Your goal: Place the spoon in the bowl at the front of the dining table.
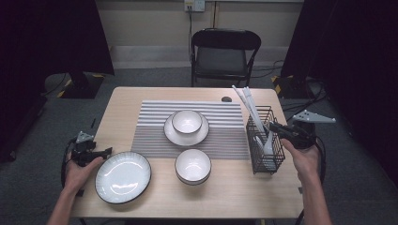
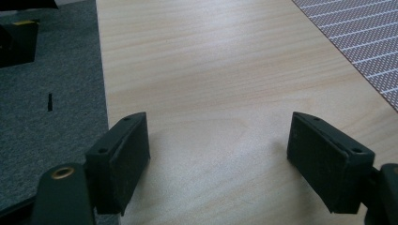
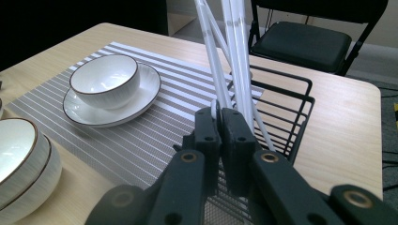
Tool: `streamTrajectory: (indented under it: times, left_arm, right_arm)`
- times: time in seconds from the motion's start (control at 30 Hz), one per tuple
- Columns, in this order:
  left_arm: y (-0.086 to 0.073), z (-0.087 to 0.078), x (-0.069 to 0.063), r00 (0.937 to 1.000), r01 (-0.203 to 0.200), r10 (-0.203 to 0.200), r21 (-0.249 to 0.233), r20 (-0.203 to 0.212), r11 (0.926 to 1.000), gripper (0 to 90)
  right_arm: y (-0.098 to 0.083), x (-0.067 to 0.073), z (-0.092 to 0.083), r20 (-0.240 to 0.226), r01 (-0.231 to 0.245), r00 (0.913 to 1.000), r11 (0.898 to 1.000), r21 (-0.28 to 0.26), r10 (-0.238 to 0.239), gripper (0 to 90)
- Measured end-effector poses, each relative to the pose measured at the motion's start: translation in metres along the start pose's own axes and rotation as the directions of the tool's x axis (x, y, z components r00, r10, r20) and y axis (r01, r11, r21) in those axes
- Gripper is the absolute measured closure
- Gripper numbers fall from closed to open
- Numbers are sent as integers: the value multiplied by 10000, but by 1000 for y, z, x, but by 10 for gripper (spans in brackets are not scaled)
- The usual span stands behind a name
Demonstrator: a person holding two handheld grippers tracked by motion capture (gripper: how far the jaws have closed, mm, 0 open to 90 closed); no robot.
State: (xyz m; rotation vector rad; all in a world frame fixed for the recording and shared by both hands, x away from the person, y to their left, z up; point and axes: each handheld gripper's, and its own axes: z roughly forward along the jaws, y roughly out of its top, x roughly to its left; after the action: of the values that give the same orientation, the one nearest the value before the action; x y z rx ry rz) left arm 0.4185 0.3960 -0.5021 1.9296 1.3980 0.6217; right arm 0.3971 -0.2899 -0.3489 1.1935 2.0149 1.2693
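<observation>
My right gripper [image 1: 274, 126] [image 3: 220, 112] hovers over the black wire basket [image 1: 263, 163] [image 3: 293, 96] at the table's right. Its jaws are shut, and the tip of a white spoon handle [image 3: 214, 108] is pinched between them. The spoon [image 1: 268, 143] stands in the basket beside several long white chopsticks [image 1: 248, 105] [image 3: 234, 47]. My left gripper [image 1: 102, 152] [image 2: 218, 154] rests low over bare wood at the table's left edge, open, with nothing between its fingers.
A large dark-rimmed plate [image 1: 123, 176] lies just right of the left gripper. A bowl [image 1: 193, 165] [image 3: 19, 159] sits front centre. Another bowl on a saucer [image 1: 187, 121] [image 3: 104, 79] stands on the striped placemat [image 1: 155, 136] [image 2: 366, 37]. A black chair [image 1: 225, 51] stands behind the table.
</observation>
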Motion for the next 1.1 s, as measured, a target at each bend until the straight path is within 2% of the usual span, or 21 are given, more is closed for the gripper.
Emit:
streamTrajectory:
  times: [0.47, 1.1]
  left_arm:
    - [0, 0, 0, 10000, 1, -1, 3, -6, 10000, 210]
    - [0, 0, 0, 10000, -1, 1, 5, -4, 10000, 210]
  right_arm:
    - [17, 12, -4, -357, 114, 9993, 9992, -371, -127, 862]
    - [33, 20, -7, -508, 274, 9982, 9968, -753, -312, 863]
